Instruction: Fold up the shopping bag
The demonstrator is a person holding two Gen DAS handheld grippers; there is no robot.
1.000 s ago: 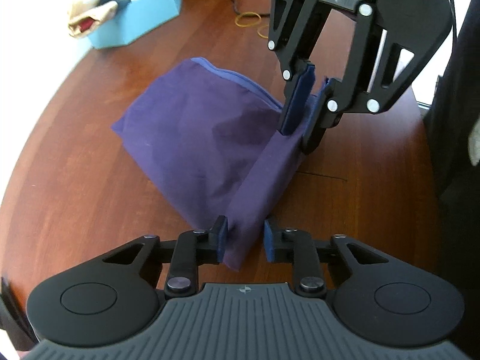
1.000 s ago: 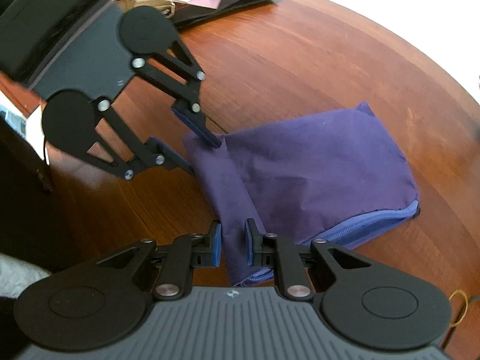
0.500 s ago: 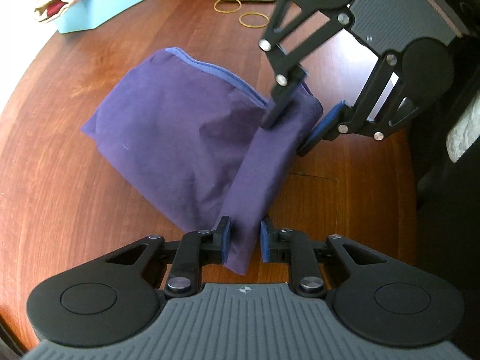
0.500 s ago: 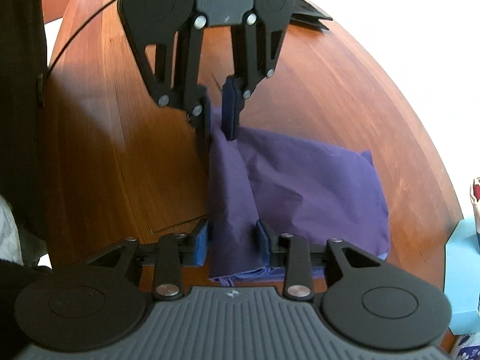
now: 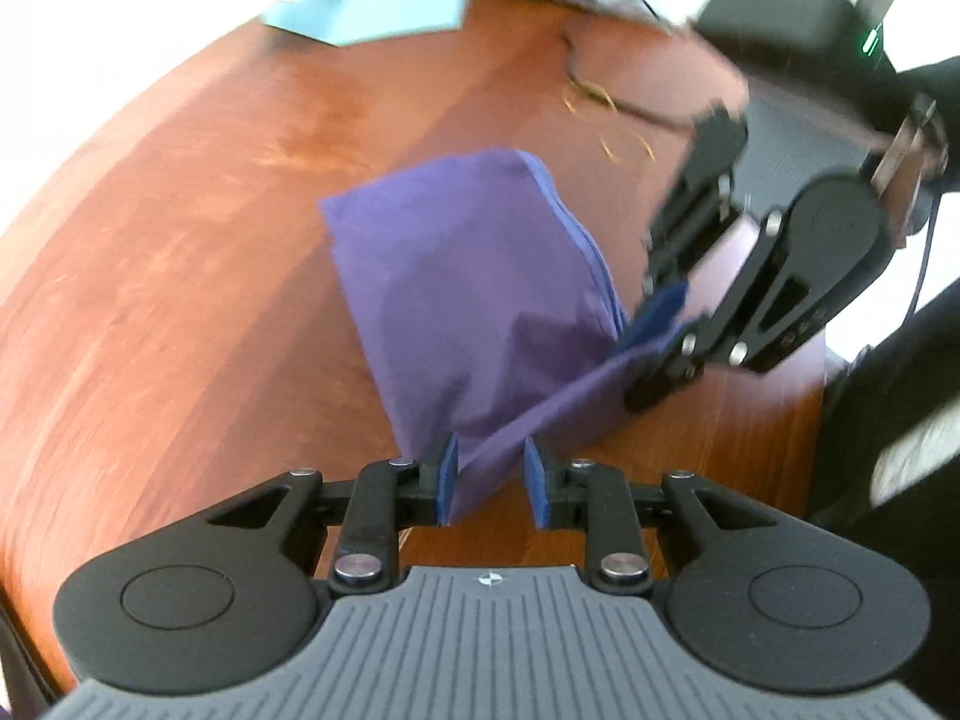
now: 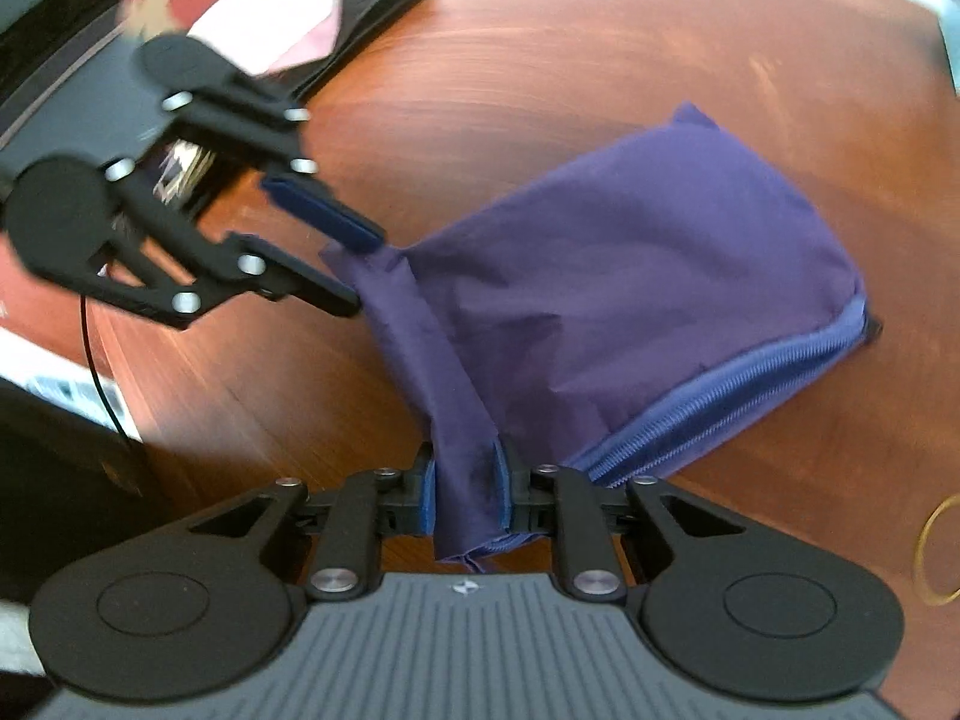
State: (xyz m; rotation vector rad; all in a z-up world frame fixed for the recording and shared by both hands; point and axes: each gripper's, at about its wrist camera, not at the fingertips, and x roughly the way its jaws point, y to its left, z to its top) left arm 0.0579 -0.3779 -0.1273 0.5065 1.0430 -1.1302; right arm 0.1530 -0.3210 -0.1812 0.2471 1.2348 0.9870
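Purple shopping bag [image 6: 630, 276] lies bunched near the middle of the round wooden table [image 6: 540, 60], zip edge [image 6: 720, 384] toward the right tongs' side of it. One long edge of the bag is lifted off the table and stretched between both tongs. Left tongs [image 5: 489, 474]: jaws opening; the cloth passes between the pads against one side, with a gap at the other. Right tongs [image 6: 465, 489]: jaws closing, narrow, a thick fold of cloth filling the space between the pads. Cloth reads thin, soft, very light, probably slick; it sags and creases freely, will not keep a fold unless pressed flat. Best hold: corners or the stitched zip seam, which is firmer. Rubber bands [image 5: 606, 114] and a blue box [image 5: 372, 6] lie beyond the bag.
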